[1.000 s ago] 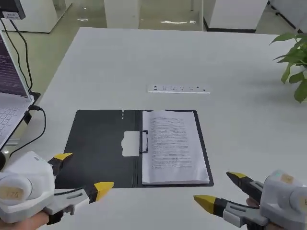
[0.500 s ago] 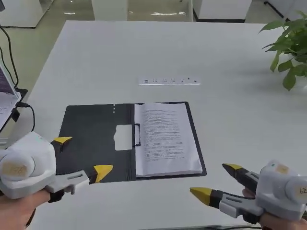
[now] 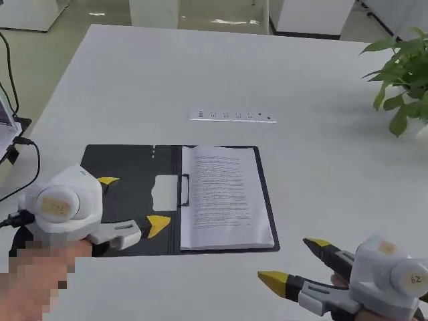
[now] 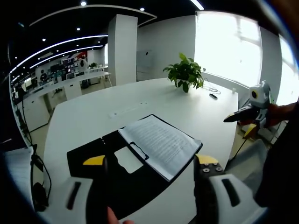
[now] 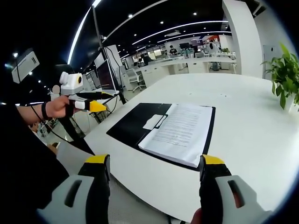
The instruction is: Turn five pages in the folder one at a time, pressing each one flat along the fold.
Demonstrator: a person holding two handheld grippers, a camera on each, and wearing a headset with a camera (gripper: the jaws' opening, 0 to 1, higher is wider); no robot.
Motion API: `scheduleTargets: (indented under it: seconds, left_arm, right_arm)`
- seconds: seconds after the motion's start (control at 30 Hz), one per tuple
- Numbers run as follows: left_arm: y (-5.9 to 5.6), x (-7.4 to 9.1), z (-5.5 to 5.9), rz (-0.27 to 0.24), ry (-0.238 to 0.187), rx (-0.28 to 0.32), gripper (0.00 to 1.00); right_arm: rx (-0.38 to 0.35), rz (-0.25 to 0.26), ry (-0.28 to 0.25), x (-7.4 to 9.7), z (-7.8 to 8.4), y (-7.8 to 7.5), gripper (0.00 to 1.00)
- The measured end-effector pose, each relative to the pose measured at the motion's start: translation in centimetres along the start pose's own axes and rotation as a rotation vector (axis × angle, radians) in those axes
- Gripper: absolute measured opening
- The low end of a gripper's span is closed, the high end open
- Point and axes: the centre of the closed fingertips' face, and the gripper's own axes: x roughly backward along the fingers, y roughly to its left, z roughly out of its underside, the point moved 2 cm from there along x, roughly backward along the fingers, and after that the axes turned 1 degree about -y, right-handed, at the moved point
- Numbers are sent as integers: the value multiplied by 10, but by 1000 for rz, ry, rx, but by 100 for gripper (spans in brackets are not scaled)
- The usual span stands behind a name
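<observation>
A black folder (image 3: 127, 174) lies open on the white table (image 3: 200, 73), with a stack of printed pages (image 3: 224, 196) clipped on its right half. It also shows as the folder (image 4: 88, 154) with pages (image 4: 161, 142) in the left gripper view, and as the folder (image 5: 133, 123) with pages (image 5: 180, 128) in the right gripper view. My left gripper (image 3: 132, 202) hovers open above the folder's left cover, holding nothing. My right gripper (image 3: 294, 262) is open near the table's front edge, right of and below the folder.
A power strip (image 3: 232, 116) is set into the table behind the folder. A potted plant (image 3: 400, 80) stands at the right edge. A laptop corner with black cables (image 3: 13, 120) sits at the far left. A person's hand (image 3: 33, 281) holds the left gripper.
My left gripper has moved right and forward, from the folder's left edge to above its left cover. The right gripper has barely shifted. The head view has moved a little.
</observation>
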Motion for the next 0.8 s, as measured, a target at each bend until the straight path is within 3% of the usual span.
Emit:
scheduleTargets:
  seconds: [0.3,0.63,0.8]
  left_arm:
    - [-7,-32,-12,43,-1,-25,76]
    - [-31,-76,-29,147,-2,-64,75]
    - [-42,-100,-32,182,3,-76,74]
  right_arm:
    - [17,10,2,-1,-8,0,79]
    - [27,17,31,-4,-6,-1,79]
    - [21,26,32,-5,-6,-3,79]
